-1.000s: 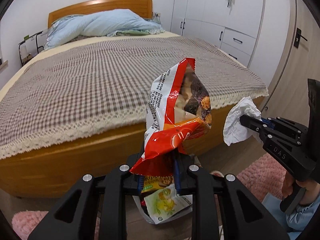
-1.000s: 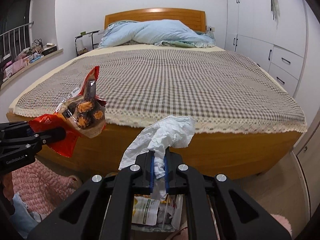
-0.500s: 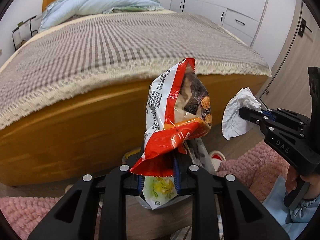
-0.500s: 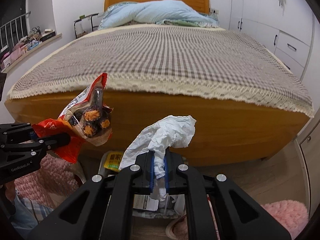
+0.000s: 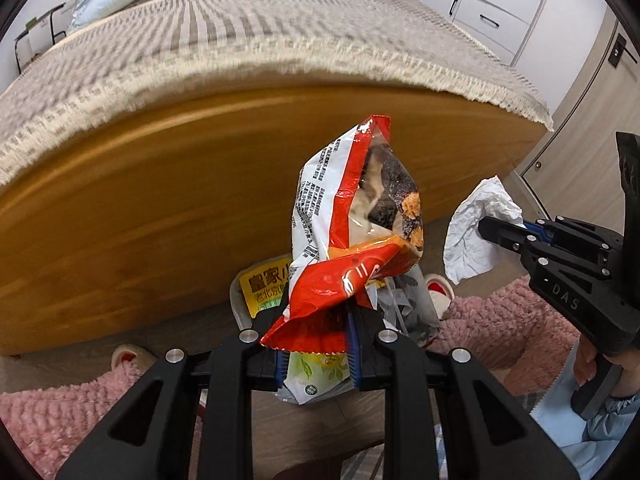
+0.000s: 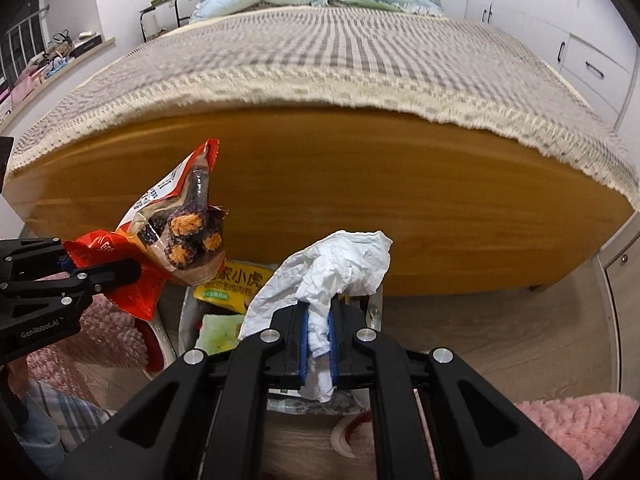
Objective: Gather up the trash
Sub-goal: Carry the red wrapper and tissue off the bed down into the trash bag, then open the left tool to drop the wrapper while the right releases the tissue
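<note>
Left gripper (image 5: 317, 320): jaws closed on the lower, crumpled red end of a snack bag (image 5: 352, 236). The bag stands up out of the grip, tilted a little, its printed white side and clear window visible. Seen from the right wrist view, the same bag (image 6: 176, 240) juts up and to the right from the left gripper (image 6: 132, 270).

Right gripper (image 6: 319, 330): jaws closed on a crumpled white tissue (image 6: 332, 276). The tissue is pinched between the blue pads, with a tail hanging below and the bulk fanned out above the fingertips. In the left wrist view the right gripper (image 5: 486, 229) comes in from the right edge with the tissue (image 5: 476, 236) at its tip. A hand (image 5: 600, 364) in a light blue sleeve grips its handle.

The two grippers sit side by side, apart, both pointing steeply downward.

Directly beneath both: a trash bin (image 6: 180, 320) on the floor, lined with a clear bag, already holding a yellow wrapper (image 6: 236, 284) and other packets. The snack bag and the tissue are both above the bin, neither in it.

Around the bin: pink fluffy rug (image 5: 80, 400) on a wood-look floor, slipper (image 5: 438, 290) just beside the bin. Behind, the wooden footboard of a bed (image 6: 360, 192) with a checked cover; white wardrobe (image 5: 488, 4) to the right.
</note>
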A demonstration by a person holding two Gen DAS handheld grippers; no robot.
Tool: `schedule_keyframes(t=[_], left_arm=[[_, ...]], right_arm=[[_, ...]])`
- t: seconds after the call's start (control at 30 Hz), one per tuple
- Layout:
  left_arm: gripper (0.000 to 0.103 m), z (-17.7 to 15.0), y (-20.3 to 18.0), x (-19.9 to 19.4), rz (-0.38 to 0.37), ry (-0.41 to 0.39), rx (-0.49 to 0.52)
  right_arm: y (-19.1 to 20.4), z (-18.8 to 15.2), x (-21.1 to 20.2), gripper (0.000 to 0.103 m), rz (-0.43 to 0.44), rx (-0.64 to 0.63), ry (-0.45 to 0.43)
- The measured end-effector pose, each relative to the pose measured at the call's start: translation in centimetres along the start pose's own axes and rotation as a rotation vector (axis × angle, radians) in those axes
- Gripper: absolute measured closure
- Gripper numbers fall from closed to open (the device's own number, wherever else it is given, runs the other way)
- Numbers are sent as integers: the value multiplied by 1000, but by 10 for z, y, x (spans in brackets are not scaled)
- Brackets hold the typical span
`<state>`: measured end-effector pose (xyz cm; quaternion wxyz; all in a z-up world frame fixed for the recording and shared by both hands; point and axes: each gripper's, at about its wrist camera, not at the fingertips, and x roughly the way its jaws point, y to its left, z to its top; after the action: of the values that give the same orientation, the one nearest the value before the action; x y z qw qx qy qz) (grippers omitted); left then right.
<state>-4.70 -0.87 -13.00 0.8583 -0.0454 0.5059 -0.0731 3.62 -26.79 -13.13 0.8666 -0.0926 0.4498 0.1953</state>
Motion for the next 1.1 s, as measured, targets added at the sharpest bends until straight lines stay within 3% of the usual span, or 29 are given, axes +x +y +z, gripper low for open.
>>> schedule_keyframes(t=[0.77, 1.1], left_arm=[[83, -26, 12, 136, 11, 352, -9], [83, -29, 15, 171, 0, 430, -19]], right_arm=[[5, -15, 117, 95, 39, -26, 340], [3, -18, 157, 95, 29, -29, 459]])
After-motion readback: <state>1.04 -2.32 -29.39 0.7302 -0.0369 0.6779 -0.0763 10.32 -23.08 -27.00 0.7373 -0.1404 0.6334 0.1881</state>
